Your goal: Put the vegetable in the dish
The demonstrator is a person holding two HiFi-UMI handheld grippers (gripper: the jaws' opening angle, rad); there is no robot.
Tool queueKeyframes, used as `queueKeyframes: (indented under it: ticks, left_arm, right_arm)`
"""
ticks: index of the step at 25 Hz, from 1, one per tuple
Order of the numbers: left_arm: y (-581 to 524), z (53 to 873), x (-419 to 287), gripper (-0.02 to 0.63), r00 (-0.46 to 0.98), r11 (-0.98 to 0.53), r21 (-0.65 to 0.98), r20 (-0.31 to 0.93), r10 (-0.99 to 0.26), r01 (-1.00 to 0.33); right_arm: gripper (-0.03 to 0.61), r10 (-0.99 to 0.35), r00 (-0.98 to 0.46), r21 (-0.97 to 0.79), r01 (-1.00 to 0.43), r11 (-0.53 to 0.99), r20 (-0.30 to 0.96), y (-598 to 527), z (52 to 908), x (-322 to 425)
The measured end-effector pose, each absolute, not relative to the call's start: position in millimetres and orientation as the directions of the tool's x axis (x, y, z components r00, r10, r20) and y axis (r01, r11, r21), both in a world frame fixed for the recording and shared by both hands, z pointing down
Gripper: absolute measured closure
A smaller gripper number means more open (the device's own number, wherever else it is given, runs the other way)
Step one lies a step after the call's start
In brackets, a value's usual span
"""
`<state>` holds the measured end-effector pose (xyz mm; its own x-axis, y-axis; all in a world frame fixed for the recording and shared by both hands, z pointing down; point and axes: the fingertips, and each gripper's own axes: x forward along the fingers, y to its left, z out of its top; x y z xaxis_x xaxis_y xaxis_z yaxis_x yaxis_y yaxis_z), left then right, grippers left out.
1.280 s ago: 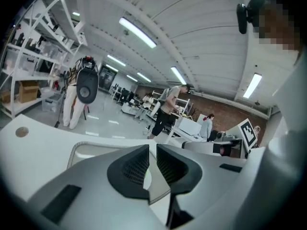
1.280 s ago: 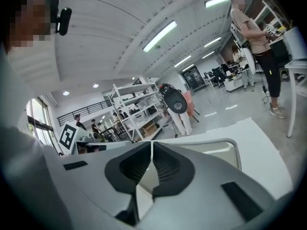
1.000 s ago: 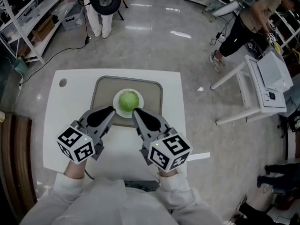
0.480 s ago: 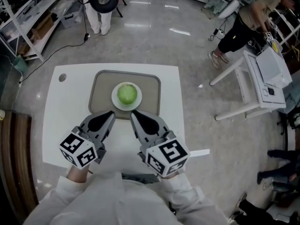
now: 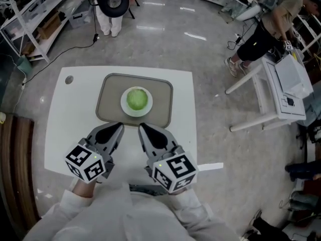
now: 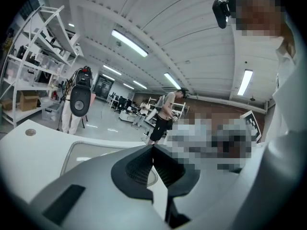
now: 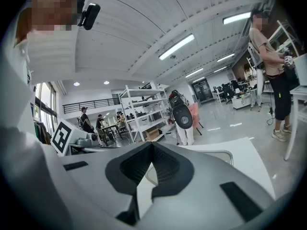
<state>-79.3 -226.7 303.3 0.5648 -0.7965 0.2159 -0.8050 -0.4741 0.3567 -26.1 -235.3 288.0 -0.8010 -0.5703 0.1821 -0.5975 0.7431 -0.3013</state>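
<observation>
A round green vegetable (image 5: 137,99) lies in a small white dish (image 5: 124,106) on a grey-brown tray (image 5: 109,97), at the far middle of the white table (image 5: 70,129). My left gripper (image 5: 120,127) hovers just short of the tray's near edge. It is shut with nothing in it, its jaws having just closed. Next to it my right gripper (image 5: 141,128) is also shut and empty. In the left gripper view the left gripper (image 6: 153,146) has its tips touching, with the tray (image 6: 79,152) beyond. The right gripper (image 7: 152,143) shows the same in its own view.
A small round disc (image 5: 68,79) sits in the table's far left corner. A white side desk (image 5: 283,87) stands to the right, with a person (image 5: 268,26) bent over it. Another person's legs (image 5: 108,21) and shelving (image 5: 30,14) lie beyond the table.
Both grippers have drawn back from the dish toward the table's near side. The vegetable has stayed in the dish.
</observation>
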Motion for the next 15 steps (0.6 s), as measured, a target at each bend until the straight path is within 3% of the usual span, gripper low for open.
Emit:
queueKeyframes:
  ticks: [15]
  left_arm:
    - [-224,318,-83,0.606,0.539,-0.432,0.372,0.258,-0.802,-0.821]
  right_arm:
    - [0.566,-0.591,-0.768,-0.283,-0.641,0.714,0.247,-236,300,-24]
